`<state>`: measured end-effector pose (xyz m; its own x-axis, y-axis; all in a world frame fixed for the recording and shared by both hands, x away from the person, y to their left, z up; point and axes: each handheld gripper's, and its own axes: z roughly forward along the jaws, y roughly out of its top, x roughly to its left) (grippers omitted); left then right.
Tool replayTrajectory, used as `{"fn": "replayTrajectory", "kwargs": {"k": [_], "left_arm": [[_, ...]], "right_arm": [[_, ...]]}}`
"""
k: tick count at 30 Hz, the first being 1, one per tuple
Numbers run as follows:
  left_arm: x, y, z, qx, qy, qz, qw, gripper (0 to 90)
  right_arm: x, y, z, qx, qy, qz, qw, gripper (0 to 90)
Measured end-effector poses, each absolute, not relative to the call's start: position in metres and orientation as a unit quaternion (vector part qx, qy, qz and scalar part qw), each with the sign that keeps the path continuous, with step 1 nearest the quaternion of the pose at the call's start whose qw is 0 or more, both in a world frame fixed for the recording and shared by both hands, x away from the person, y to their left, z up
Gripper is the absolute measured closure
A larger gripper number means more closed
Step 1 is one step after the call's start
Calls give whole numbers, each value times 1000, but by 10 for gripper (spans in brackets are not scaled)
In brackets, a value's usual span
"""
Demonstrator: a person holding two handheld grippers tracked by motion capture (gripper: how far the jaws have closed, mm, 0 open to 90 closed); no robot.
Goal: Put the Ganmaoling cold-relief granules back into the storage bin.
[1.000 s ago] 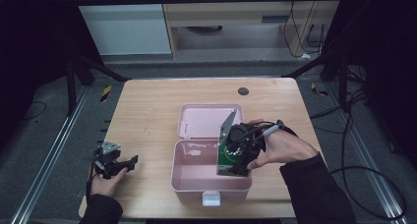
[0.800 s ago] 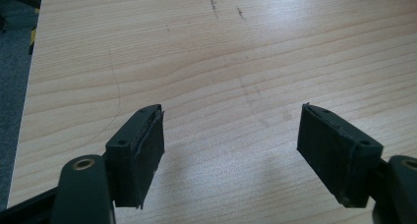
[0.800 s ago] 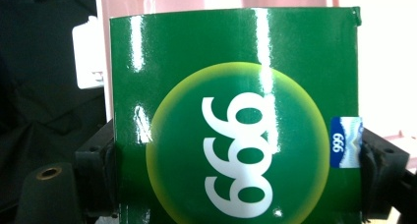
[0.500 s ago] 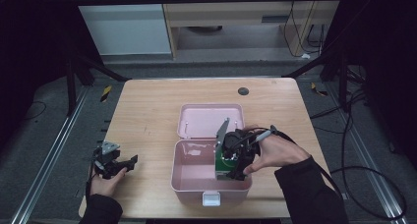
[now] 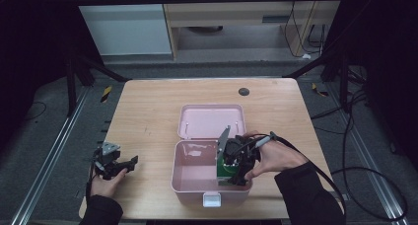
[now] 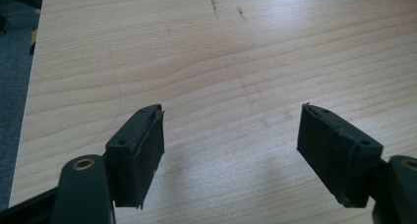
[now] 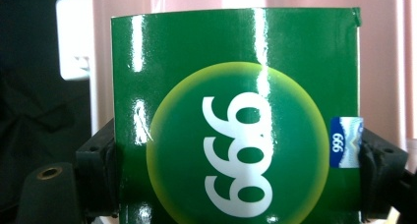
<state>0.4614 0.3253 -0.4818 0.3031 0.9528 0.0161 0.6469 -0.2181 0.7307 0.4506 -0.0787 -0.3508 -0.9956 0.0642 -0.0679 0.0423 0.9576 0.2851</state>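
The right gripper (image 5: 235, 171) is clamped on a glossy green box (image 7: 236, 116) inside the open pink case (image 5: 190, 180); its slick sides could slip or snag the rim. Left gripper (image 6: 231, 155) rests spread over the worktop (image 6: 221, 47)

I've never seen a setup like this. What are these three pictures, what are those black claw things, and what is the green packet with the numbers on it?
No robot here: a person holds a hand-held two-jaw gripper in each hand. The high view looks down on a wooden table from above. On it stands an open pink box, lid folded back. The other two pictures come from small cameras riding on the grippers, looking along their black jaws. The left gripper rests near the table's left edge, jaws wide apart over bare wood, holding nothing. The right gripper is at the box's right side, its jaws clamped on the sides of a glossy green packet printed with white digits, pink box wall behind it.
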Motion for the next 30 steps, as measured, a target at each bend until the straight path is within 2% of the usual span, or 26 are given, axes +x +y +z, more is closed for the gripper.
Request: {"fn": "replayTrajectory", "kwargs": {"k": [30], "left_arm": [[462,326,-482,742,540,240,317,251]], "right_arm": [[458,-78,-392,20,992,126,21,152]]}}
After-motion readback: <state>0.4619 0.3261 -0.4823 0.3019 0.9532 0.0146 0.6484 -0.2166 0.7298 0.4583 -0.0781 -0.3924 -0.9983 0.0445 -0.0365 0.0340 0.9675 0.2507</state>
